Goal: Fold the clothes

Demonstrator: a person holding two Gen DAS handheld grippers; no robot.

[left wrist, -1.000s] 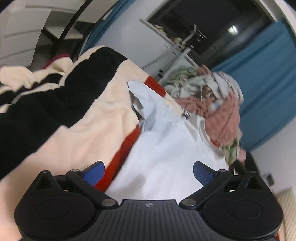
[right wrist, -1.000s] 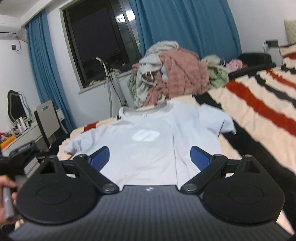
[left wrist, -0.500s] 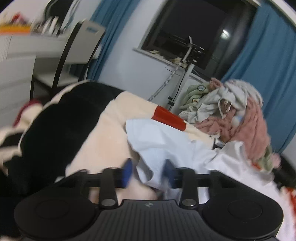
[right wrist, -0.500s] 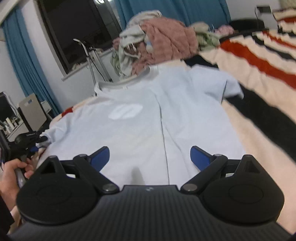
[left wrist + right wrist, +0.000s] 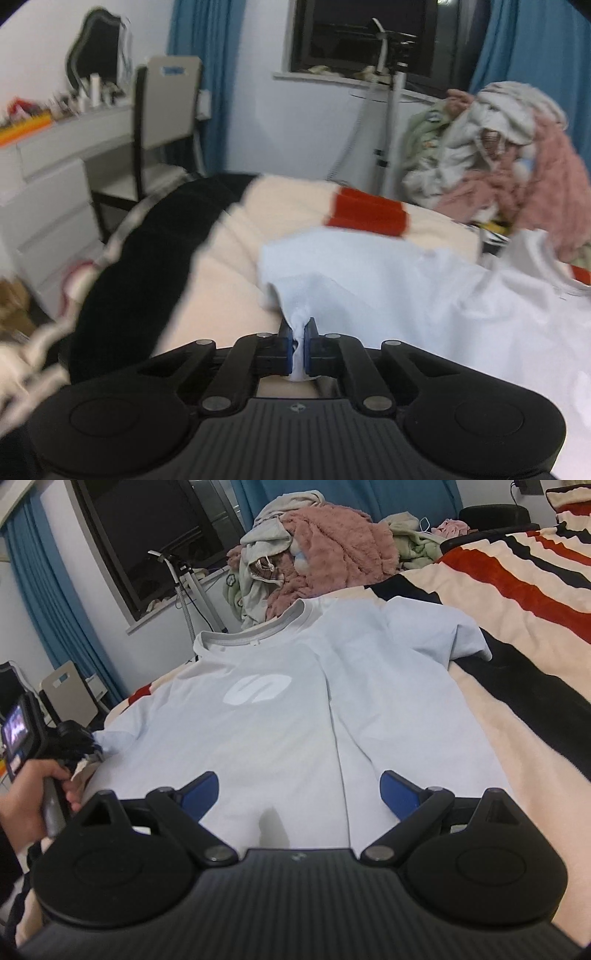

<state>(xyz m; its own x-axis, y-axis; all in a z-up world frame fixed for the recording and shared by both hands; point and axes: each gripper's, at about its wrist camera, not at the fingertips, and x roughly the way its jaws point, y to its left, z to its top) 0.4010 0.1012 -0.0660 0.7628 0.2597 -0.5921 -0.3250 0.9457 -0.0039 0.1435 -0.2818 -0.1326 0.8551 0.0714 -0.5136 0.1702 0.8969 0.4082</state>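
A pale blue T-shirt point(image 5: 280, 709) with a white chest logo lies flat, front up, on a striped blanket point(image 5: 517, 686), collar toward the far end. My left gripper point(image 5: 299, 338) is shut on the bunched edge of the shirt's left sleeve point(image 5: 314, 284); white-blue fabric shows pinched between its blue pads. In the right wrist view the left gripper point(image 5: 92, 747) sits at that sleeve, with a hand on its handle. My right gripper point(image 5: 299, 790) hangs open just above the shirt's lower hem, nothing between its fingers.
A heap of unfolded clothes point(image 5: 321, 557), pink and grey-green, sits beyond the collar. A desk point(image 5: 55, 147) and a chair point(image 5: 166, 122) stand left of the bed, a metal stand point(image 5: 388, 110) by the dark window. Blue curtains hang on both sides.
My left gripper swung round to the sleeve's edge and shut on it, from wide open. My right gripper dropped lower toward the shirt's hem, then held still, open throughout.
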